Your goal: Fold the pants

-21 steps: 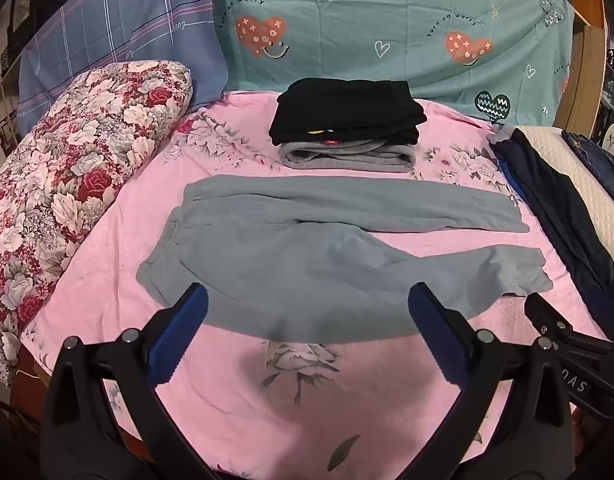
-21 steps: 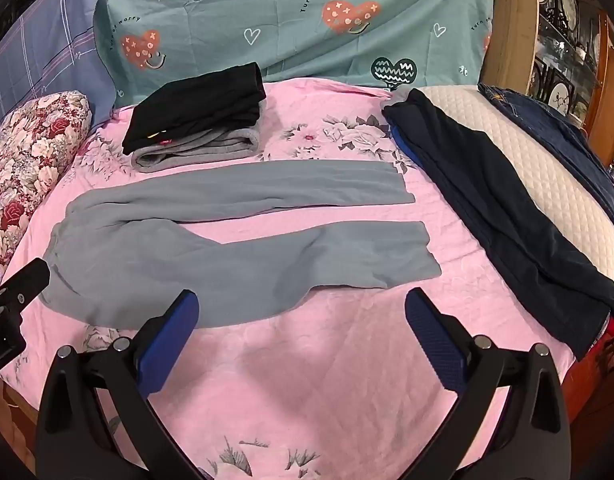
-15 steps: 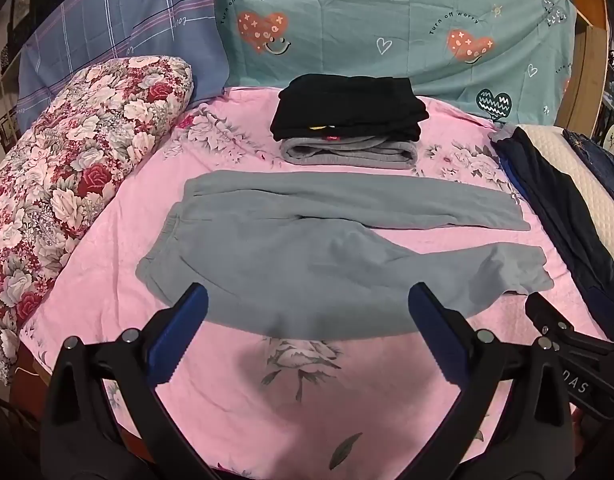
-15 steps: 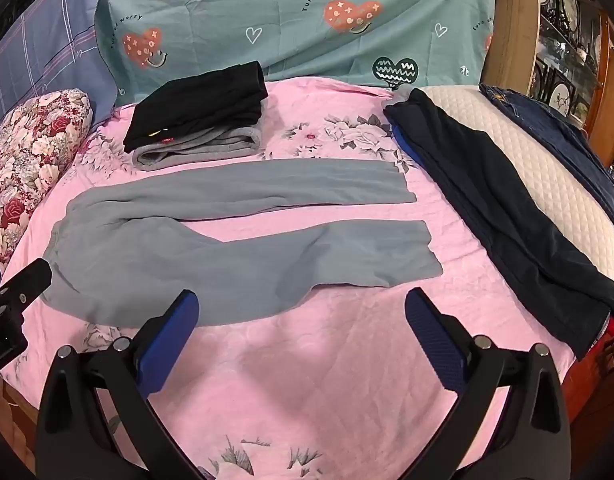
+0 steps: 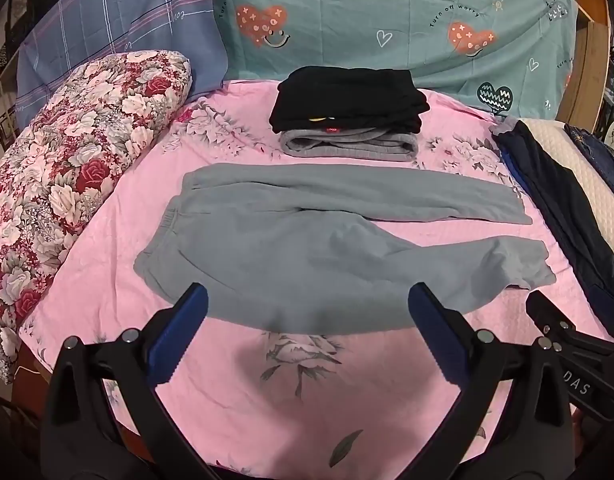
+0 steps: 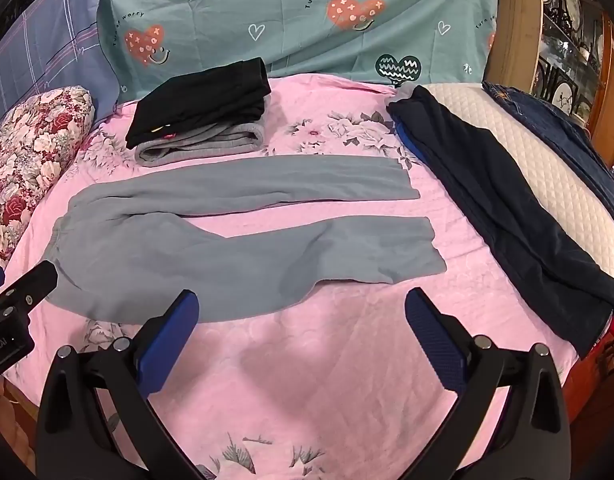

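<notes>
Grey-blue pants (image 5: pixel 307 248) (image 6: pixel 211 252) lie flat on the pink flowered bed sheet (image 5: pixel 291 392), waistband to the left, both legs stretched to the right and spread apart. My left gripper (image 5: pixel 307 320) hovers open over the pants' near edge, nothing between its blue pads. My right gripper (image 6: pixel 301 320) is open too, above bare sheet just in front of the nearer leg. Each gripper shows at the edge of the other's view.
A folded stack, black garment (image 5: pixel 347 100) on a grey one (image 5: pixel 347 146), sits at the back of the bed. Dark navy pants (image 6: pixel 503 208) and jeans (image 6: pixel 547 116) lie on a white quilted pad at right. A floral pillow (image 5: pixel 67 168) borders the left.
Both views have shifted only slightly; the pants lie unchanged and both grippers stay open.
</notes>
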`<state>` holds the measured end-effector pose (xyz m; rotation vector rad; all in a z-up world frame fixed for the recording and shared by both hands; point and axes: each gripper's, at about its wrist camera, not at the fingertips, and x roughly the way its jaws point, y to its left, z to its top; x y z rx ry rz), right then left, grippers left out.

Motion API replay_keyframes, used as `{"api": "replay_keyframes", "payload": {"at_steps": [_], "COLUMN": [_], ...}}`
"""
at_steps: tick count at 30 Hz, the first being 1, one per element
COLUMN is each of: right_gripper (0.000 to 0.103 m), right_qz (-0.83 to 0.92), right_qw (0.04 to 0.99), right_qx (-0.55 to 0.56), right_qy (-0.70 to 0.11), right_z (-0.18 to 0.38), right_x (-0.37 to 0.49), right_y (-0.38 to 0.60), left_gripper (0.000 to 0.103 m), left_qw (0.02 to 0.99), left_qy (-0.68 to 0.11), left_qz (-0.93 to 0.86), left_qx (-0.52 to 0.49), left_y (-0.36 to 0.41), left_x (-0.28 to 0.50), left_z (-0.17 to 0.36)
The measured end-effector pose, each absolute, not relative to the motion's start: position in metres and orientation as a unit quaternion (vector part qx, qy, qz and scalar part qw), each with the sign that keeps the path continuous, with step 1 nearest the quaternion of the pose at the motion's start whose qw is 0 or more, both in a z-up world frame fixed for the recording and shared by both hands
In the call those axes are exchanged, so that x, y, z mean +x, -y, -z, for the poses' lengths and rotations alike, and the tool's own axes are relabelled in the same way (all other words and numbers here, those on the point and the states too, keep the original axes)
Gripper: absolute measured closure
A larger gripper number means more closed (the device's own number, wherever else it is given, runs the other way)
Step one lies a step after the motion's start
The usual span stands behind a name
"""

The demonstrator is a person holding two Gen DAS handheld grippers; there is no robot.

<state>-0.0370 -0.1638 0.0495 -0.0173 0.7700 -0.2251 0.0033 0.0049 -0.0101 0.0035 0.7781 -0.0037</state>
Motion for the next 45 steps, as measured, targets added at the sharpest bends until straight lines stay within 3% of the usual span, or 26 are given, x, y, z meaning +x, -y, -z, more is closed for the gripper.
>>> {"api": "replay_keyframes", "payload": {"at_steps": [45], "right_gripper": [0.001], "right_qz": [0.103], "right_qw": [0.92], "right_qx": [-0.013], "right_qy": [-0.379], "right_z": [-0.0512], "right_x": [-0.0383], "right_y": [0.1629], "left_gripper": [0.002], "left_qw": [0.923], "left_qy": [-0.385], "left_qz": [0.001], "left_qx": [0.0], "left_y": [-0.0042], "left_x": [0.0005], "left_z": [0.0119]}}
